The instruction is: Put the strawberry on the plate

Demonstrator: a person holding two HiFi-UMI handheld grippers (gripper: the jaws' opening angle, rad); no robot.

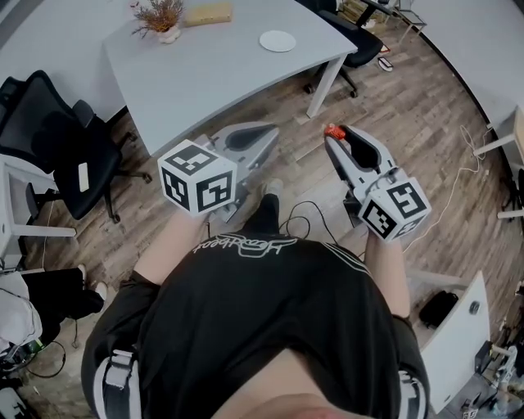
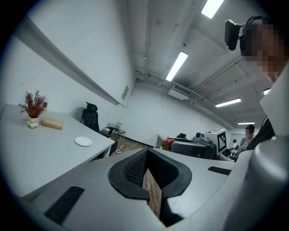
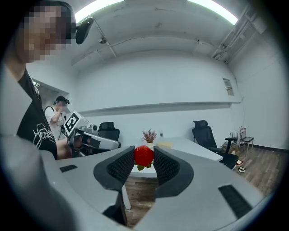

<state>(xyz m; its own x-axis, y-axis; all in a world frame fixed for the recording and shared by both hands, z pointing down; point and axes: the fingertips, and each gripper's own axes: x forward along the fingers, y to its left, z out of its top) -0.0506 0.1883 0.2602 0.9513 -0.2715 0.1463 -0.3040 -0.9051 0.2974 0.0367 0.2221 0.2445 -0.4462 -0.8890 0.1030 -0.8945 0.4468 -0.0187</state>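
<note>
A red strawberry (image 1: 332, 131) with green leaves sits pinched between the tips of my right gripper (image 1: 335, 137), held in the air over the wooden floor in front of the grey table (image 1: 205, 74). The right gripper view shows the strawberry (image 3: 144, 155) pressed between the two ribbed pads (image 3: 122, 166) of that gripper (image 3: 144, 159). The white plate (image 1: 277, 40) lies near the table's far right corner, well beyond both grippers, and appears in the left gripper view (image 2: 83, 141) too. My left gripper (image 1: 265, 132) hovers beside the table's front edge, its jaws (image 2: 147, 155) shut with nothing in them.
A dried plant in a small pot (image 1: 160, 18) and a yellow block (image 1: 207, 14) stand at the table's far edge. Black office chairs (image 1: 61, 139) are to the left and behind the table (image 1: 360, 37). Cables (image 1: 307, 214) trail over the floor. Another person (image 3: 58, 110) stands in the background.
</note>
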